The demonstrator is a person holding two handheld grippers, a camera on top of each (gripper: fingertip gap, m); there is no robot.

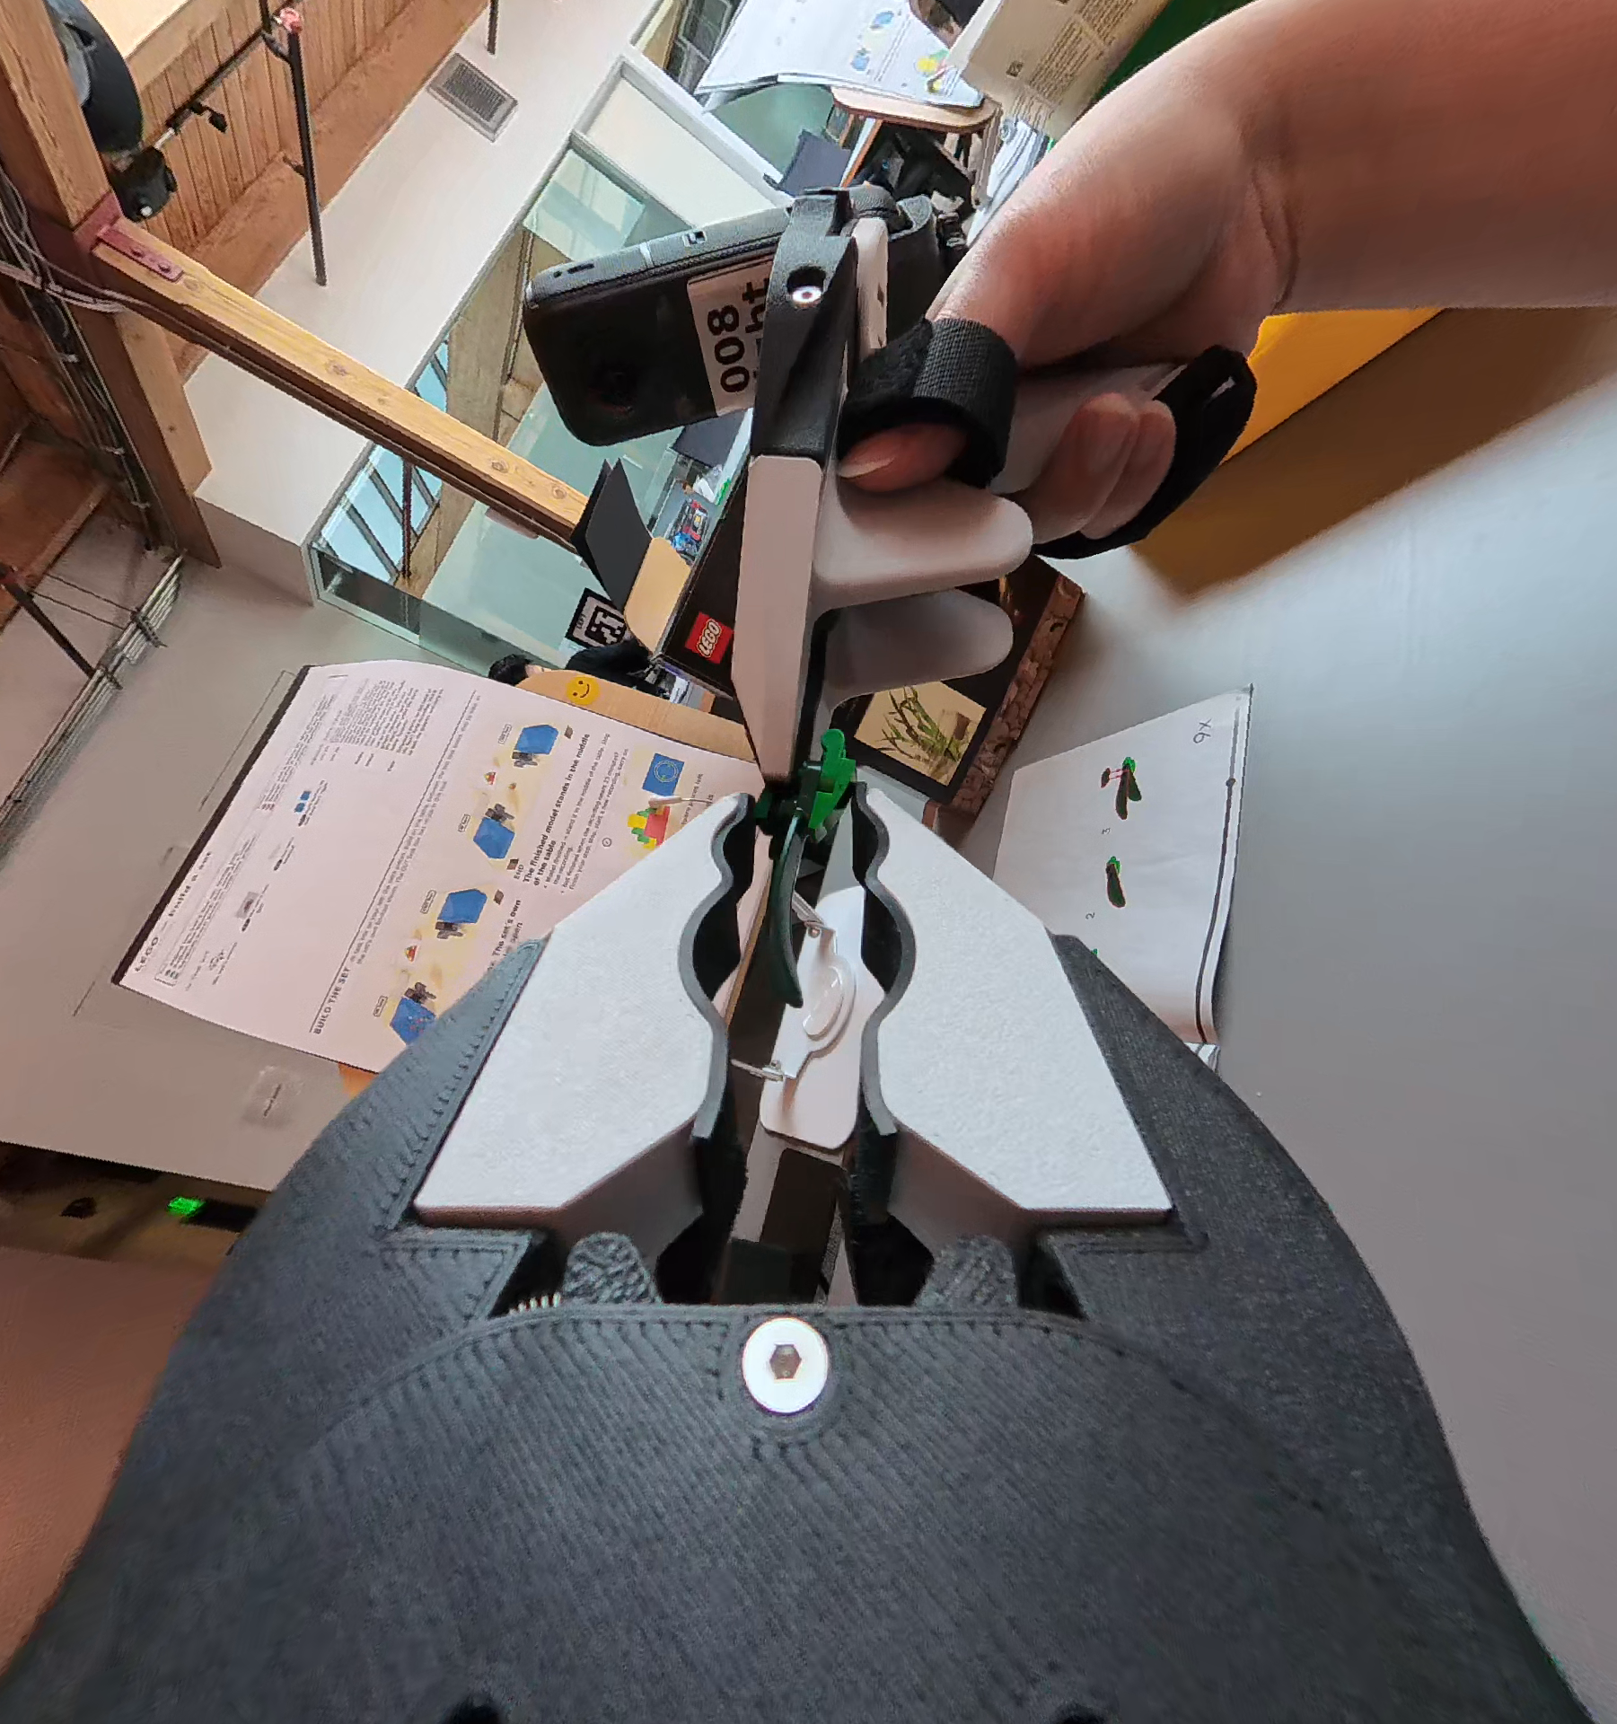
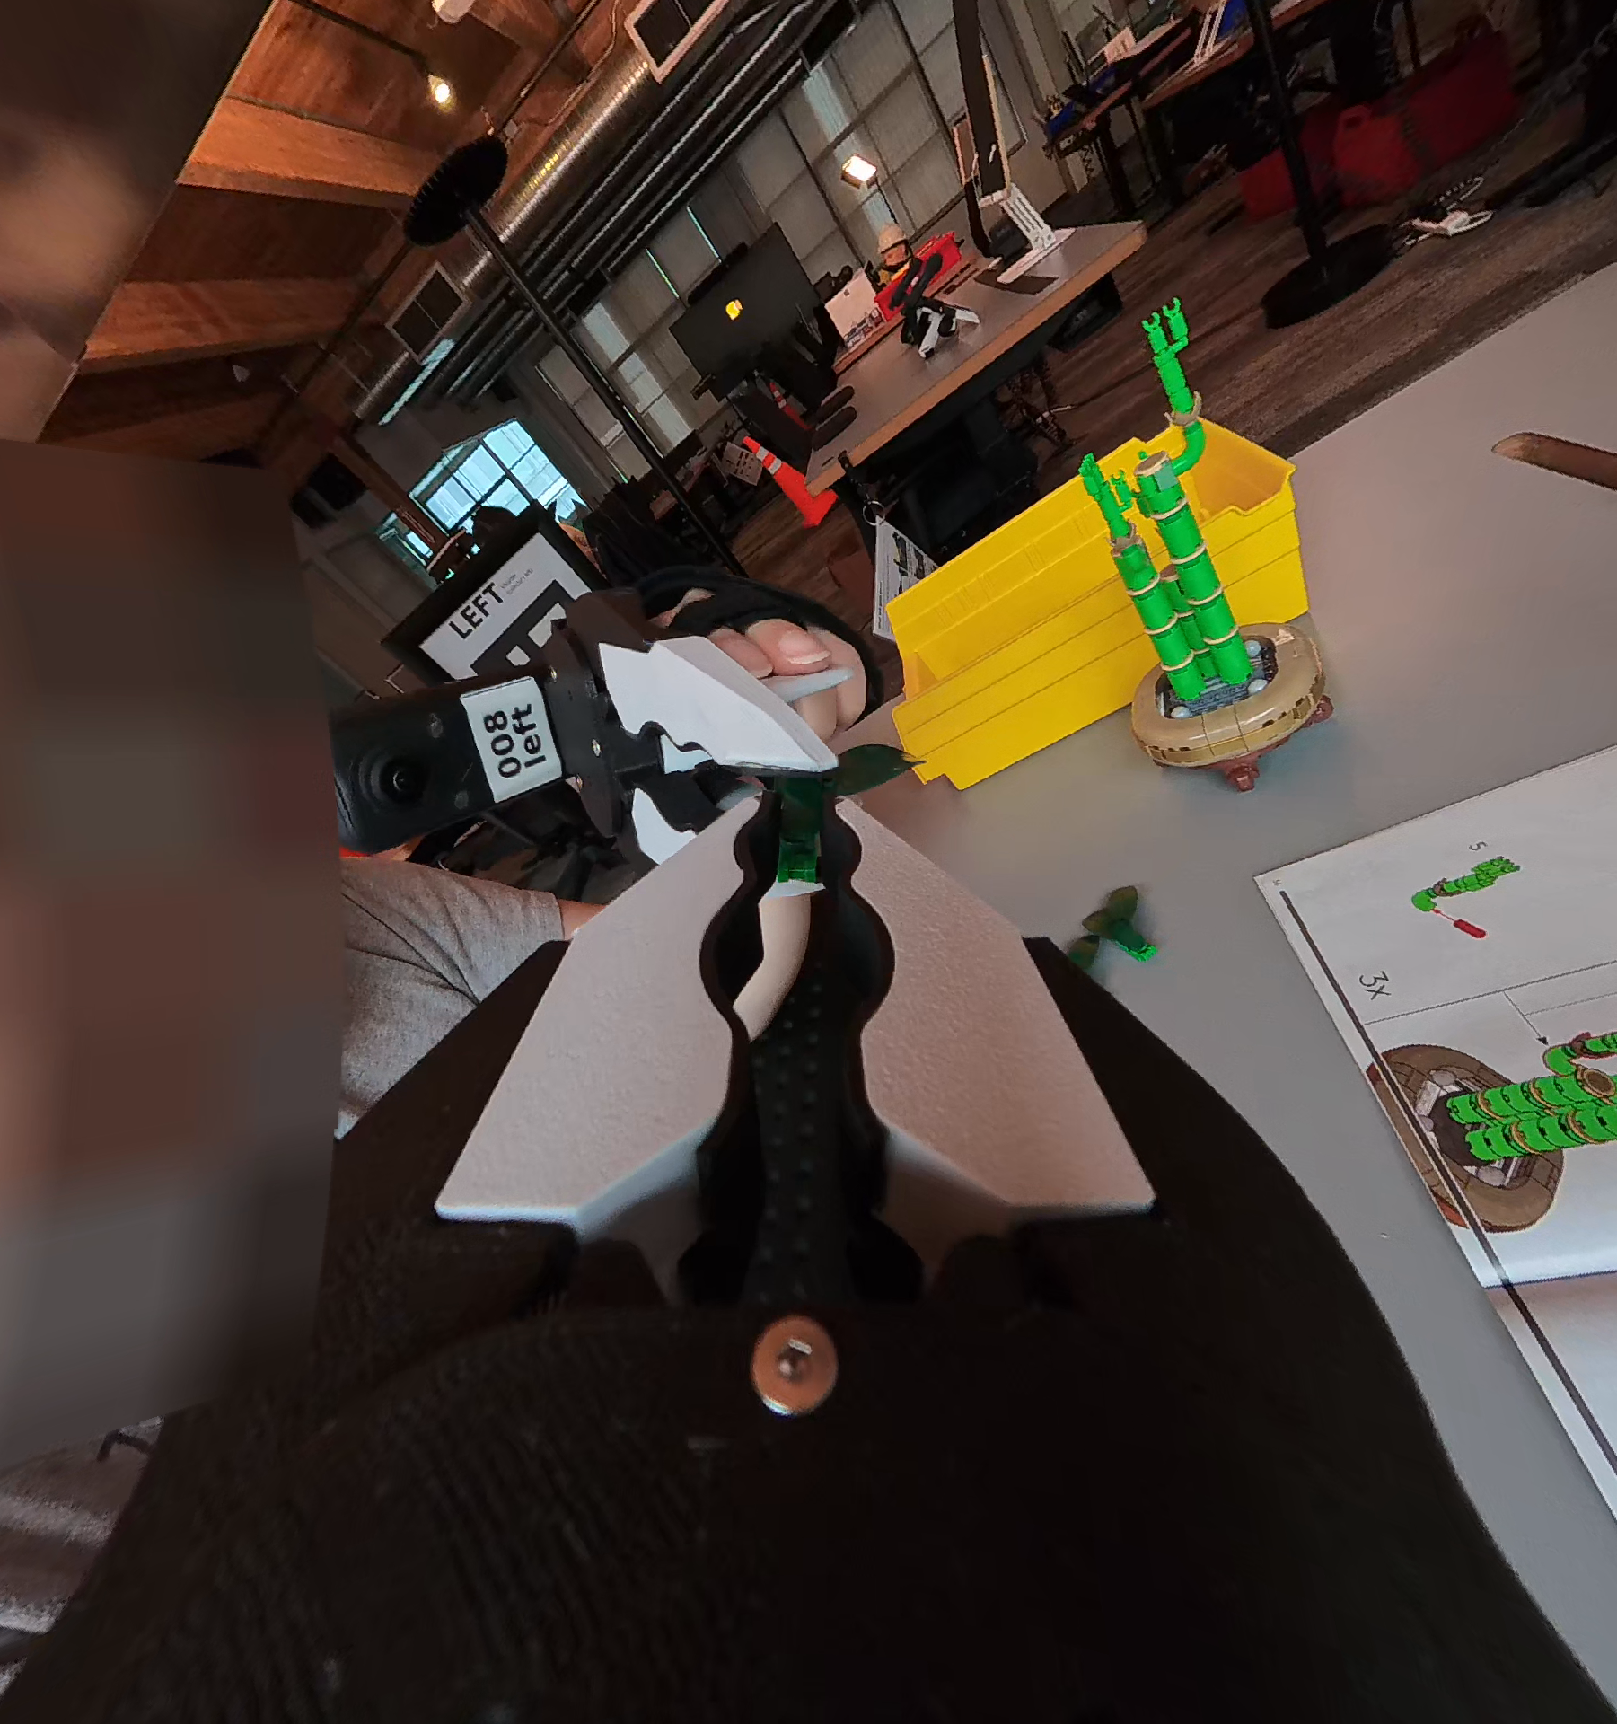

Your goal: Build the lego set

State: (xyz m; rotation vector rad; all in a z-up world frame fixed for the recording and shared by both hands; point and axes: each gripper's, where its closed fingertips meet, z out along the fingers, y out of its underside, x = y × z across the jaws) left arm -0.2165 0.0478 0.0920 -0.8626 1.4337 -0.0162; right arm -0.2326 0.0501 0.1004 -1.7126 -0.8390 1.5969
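Note:
My left gripper [image 1: 800, 807] is shut on a dark green leaf piece [image 1: 788, 910] that runs back between its white fingers. My right gripper [image 2: 800, 826] is shut on a small bright green stem piece [image 2: 797, 844]. The two grippers meet tip to tip above the grey table [image 2: 1401, 774], and the leaf [image 2: 871, 765] touches the stem piece [image 1: 828, 774]. The right gripper [image 1: 776, 776] comes down from above in the left wrist view. The left gripper [image 2: 828, 763] comes in from the left in the right wrist view. A part-built green bamboo model [image 2: 1182, 588] stands upright in a tan pot [image 2: 1224, 714] at the far right.
A yellow bin [image 2: 1028, 644] sits behind the model. An open instruction booklet [image 2: 1532, 1045] lies at the right. Loose green leaf pieces [image 2: 1112, 924] lie between the booklet and my gripper. A printed sheet [image 1: 413, 840] and the set's box [image 1: 963, 718] lie beyond the grippers. Both grippers' tips are close together, under 4 cm apart. Both grippers' tips are roughly 30 centimetres from the part-built green bamboo model [image 2: 1182, 588].

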